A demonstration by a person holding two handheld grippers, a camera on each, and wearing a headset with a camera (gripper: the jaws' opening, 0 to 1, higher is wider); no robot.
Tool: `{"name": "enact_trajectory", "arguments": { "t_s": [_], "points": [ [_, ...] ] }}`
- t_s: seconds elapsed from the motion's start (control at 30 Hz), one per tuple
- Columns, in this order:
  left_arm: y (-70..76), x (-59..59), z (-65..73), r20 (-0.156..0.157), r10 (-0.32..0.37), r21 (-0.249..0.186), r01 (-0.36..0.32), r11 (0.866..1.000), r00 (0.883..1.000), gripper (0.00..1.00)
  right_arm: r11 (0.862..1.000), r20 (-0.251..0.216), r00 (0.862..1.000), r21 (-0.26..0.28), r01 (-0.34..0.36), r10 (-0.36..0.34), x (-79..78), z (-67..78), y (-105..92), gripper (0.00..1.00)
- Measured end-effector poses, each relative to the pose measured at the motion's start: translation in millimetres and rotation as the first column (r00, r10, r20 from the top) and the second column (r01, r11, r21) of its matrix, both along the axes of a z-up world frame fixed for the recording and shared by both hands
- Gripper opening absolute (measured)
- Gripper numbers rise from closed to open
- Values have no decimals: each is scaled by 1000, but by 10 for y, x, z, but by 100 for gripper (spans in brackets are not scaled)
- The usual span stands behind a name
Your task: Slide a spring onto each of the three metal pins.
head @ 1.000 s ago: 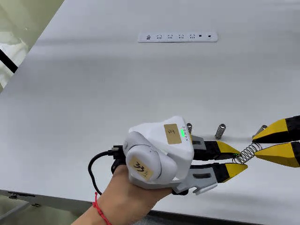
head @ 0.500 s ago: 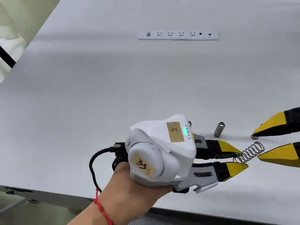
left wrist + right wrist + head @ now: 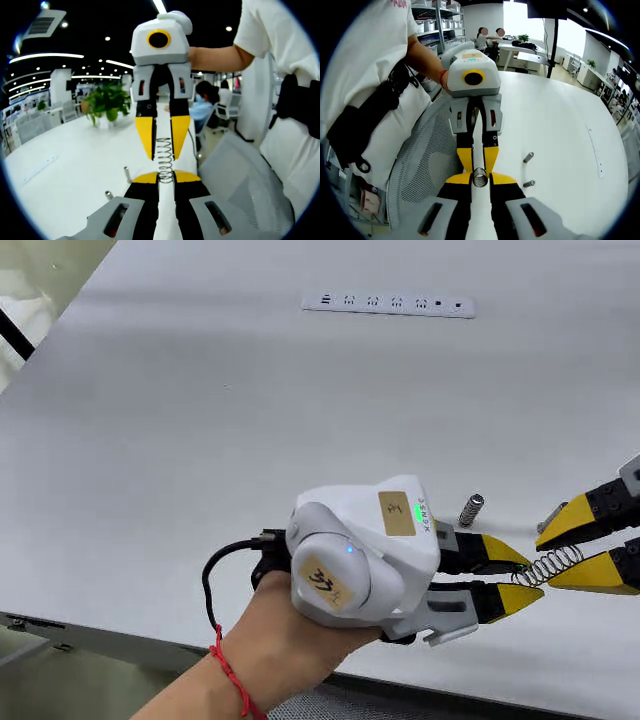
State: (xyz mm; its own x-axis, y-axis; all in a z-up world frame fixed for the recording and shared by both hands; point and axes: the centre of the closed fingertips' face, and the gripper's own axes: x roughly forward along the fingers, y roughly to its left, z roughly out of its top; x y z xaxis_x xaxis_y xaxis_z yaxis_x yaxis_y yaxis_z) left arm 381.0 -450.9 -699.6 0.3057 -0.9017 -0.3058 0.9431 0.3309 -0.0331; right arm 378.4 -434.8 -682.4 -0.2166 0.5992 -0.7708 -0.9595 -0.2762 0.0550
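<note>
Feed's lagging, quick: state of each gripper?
Left gripper: closed on the spring end.
Right gripper: spring between its jaws, grip cannot be told.

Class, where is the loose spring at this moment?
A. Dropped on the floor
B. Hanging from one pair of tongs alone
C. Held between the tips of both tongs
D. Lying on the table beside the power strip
C: the spring stretches from the tips of the left tongs to the tips of the right tongs.

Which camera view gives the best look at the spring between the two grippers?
The left gripper view: the spring runs lengthwise, each coil distinct. The right gripper view shows it end-on, as a ring. The head view shows it small, near the right edge.
</note>
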Motion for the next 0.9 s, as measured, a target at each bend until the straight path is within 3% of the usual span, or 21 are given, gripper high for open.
{"name": "enact_trajectory", "arguments": {
  "t_s": [0.3,0.9],
  "points": [
    [2,-3,0,6,-5,1,5,1000,1000,10,999,-6,999,-36,-34,34,-28,-32,-15,13],
    [1,-21,-22,-4,-9,4,9,1000,1000,10,998,0,999,-54,-44,44,-52,-63,-6,12]
  ]
}}
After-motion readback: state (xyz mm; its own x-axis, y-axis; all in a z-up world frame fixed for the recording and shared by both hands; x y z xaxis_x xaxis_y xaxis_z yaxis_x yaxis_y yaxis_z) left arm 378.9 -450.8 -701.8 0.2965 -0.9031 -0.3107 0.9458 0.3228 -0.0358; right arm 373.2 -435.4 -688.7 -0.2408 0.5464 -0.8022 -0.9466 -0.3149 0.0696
